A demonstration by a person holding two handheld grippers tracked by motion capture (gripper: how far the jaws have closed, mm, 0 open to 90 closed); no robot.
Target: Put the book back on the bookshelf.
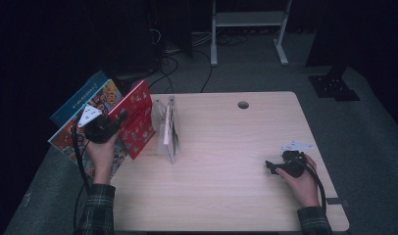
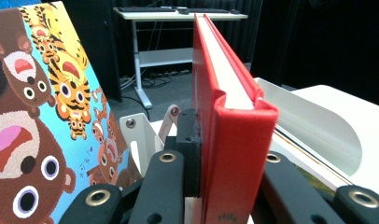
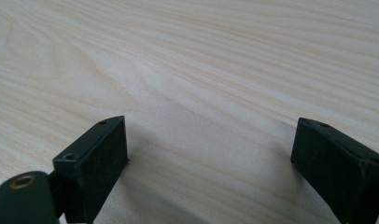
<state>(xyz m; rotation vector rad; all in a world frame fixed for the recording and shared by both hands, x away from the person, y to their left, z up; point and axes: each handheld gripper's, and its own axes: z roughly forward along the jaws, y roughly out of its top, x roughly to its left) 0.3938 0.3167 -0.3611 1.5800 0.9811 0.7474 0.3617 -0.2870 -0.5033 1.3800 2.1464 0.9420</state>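
- Black jaws of the left tool (image 2: 215, 186) clamp the spine end of a red hardcover book (image 2: 225, 130), one jaw on each cover, in the left gripper view.
- From above, the left tool (image 1: 119, 118) holds that red book (image 1: 137, 117) upright and tilted over the bench's left edge, just left of a clear bookstand (image 1: 170, 128).
- Beside the red book stands a picture book with cartoon bears and tigers (image 2: 43, 116) on a blue cover (it leans close to the tool's left jaw).
- More colourful books (image 1: 84, 105) fan out behind the left hand (image 1: 103, 155), past the bench's left edge.
- Thin books (image 1: 166, 126) already stand in the bookstand, upright, with pale page edges showing.
- On the light wood bench (image 1: 226, 161), near its right edge, the right hand (image 1: 302, 183) rests with the right tool (image 1: 270, 168) lying low and pointing left.
- Right tool (image 3: 211, 158): jaws spread wide apart, nothing between them, bare wood grain beneath.
- Behind the bench, a white desk frame (image 1: 248, 29) stands on the dark floor among cables.
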